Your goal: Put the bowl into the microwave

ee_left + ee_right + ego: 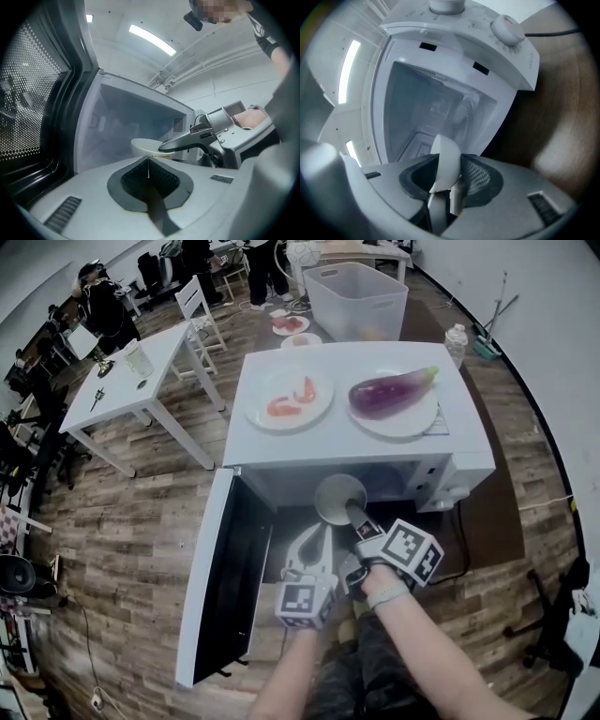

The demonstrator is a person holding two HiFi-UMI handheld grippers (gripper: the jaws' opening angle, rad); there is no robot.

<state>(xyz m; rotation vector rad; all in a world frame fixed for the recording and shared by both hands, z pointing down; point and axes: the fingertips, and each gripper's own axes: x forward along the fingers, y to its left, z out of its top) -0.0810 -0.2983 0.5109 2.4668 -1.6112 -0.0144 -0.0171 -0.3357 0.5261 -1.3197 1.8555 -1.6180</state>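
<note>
A white bowl (337, 495) hangs at the mouth of the open white microwave (452, 471), just in front of its cavity. My right gripper (354, 517) is shut on the bowl's rim. In the right gripper view the bowl (447, 157) stands edge-on between the pads (476, 177), with the cavity (436, 103) straight ahead. My left gripper (312, 547) sits lower and to the left, below the opening, with its jaws together and nothing in them. The left gripper view shows the bowl (143, 146) under the right gripper (187, 142). The microwave door (220, 587) is swung wide to the left.
On top of the microwave lie a plate of red food (289, 397) and a plate with an eggplant (389, 393). Behind stand a white bin (356, 298) and a bottle (456, 338). A white table (131, 376) and chair are at the left, with people farther back.
</note>
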